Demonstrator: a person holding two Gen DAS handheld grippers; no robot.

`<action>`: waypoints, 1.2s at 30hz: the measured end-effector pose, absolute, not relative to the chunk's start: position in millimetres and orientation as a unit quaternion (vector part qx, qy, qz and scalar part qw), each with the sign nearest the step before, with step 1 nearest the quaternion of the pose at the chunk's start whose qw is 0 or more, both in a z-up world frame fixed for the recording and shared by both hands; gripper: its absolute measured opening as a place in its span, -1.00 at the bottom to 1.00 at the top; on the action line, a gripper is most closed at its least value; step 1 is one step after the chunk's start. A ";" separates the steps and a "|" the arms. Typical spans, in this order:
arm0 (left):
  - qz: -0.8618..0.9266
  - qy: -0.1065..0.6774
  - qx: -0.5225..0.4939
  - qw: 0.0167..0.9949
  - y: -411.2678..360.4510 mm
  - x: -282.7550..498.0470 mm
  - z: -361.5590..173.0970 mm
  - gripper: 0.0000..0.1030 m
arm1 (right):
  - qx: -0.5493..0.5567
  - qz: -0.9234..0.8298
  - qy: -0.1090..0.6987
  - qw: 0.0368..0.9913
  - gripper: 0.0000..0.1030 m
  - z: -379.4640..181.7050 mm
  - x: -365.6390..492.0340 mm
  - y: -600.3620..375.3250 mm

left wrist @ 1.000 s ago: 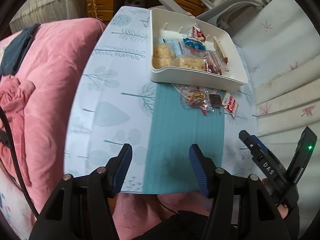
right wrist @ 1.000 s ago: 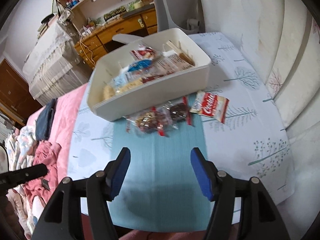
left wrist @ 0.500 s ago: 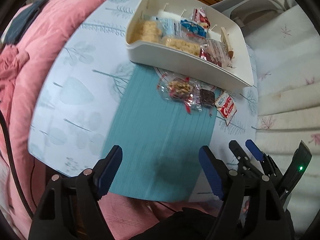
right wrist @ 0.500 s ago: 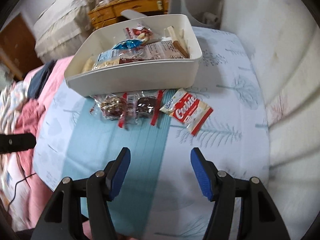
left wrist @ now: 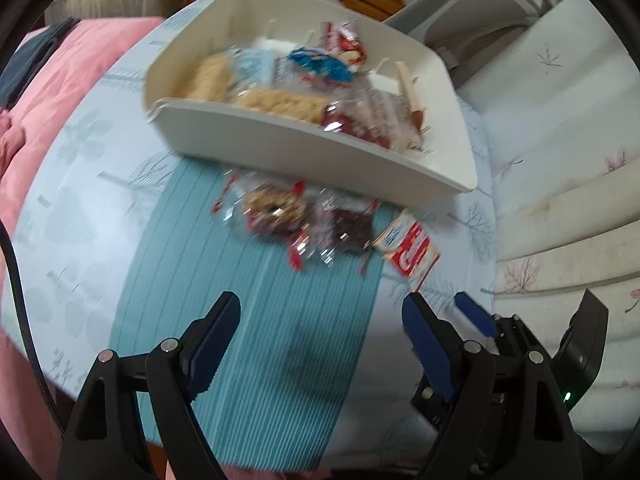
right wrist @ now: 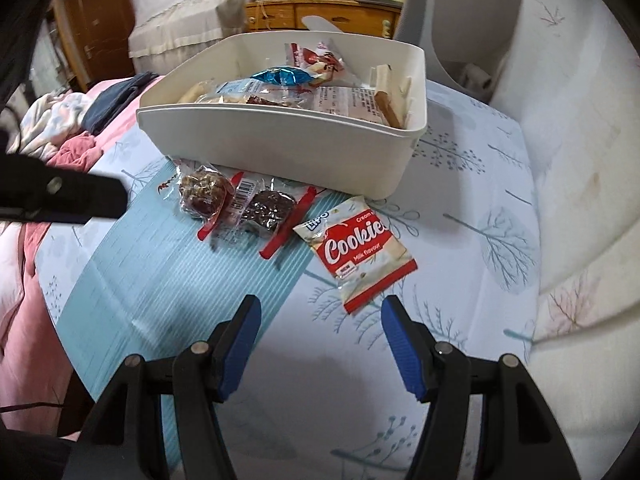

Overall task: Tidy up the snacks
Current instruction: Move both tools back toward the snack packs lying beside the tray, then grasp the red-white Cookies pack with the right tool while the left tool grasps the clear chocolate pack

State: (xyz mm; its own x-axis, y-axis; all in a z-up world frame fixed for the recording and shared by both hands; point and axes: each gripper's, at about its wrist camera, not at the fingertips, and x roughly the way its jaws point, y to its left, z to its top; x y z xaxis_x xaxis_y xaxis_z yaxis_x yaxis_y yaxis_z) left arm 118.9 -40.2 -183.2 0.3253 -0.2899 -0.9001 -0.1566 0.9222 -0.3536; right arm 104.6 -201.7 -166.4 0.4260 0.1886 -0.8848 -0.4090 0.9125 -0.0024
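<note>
A white bin (right wrist: 280,148) (left wrist: 304,152) with several snack packets stands on the round table. In front of it lie a clear nut-bar packet (right wrist: 204,194) (left wrist: 274,210), a dark brownie packet (right wrist: 268,208) (left wrist: 352,232) and a red-and-white cookie packet (right wrist: 358,250) (left wrist: 412,250). My right gripper (right wrist: 318,322) is open and empty, just short of the cookie packet. My left gripper (left wrist: 320,320) is open and empty, short of the nut bar and brownie. The left gripper's arm shows in the right wrist view (right wrist: 60,196).
The table has a pale tree-print cloth (right wrist: 460,200) with a teal strip (right wrist: 152,280). Pink bedding (left wrist: 48,92) lies to the left, a white cushioned sofa (right wrist: 568,160) to the right. A grey chair (right wrist: 460,8) and wooden drawers (right wrist: 320,16) stand behind.
Both grippers have moved forward toward the loose packets. The right one has swung right and now faces the cookie packet. Both stay open.
</note>
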 end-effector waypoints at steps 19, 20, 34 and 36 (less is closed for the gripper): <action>-0.020 0.604 -0.186 0.775 -78.0 184.2 -256.6 0.59 | -0.137 0.215 0.442 0.860 0.36 -199.2 139.4 -214.0; -0.021 0.603 -0.184 0.776 -81.2 187.2 -257.3 0.59 | -0.138 0.216 0.437 0.862 0.37 -199.7 139.8 -214.2; 0.015 0.625 -0.140 0.768 -104.1 214.1 -272.3 0.55 | -0.140 0.219 0.441 0.859 0.37 -218.0 150.5 -215.6; 0.015 0.627 -0.136 0.767 -105.9 216.2 -273.7 0.53 | -0.139 0.220 0.440 0.860 0.38 -218.7 150.5 -216.1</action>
State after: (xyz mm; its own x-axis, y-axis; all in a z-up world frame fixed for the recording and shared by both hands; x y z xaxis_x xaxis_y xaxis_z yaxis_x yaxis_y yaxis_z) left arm 216.2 -105.9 -273.7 0.2136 -0.1479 -0.9657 -0.1934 0.9625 -0.1902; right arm 150.5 -216.1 -218.7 0.5165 0.2557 -0.8172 -0.5003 0.8647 -0.0457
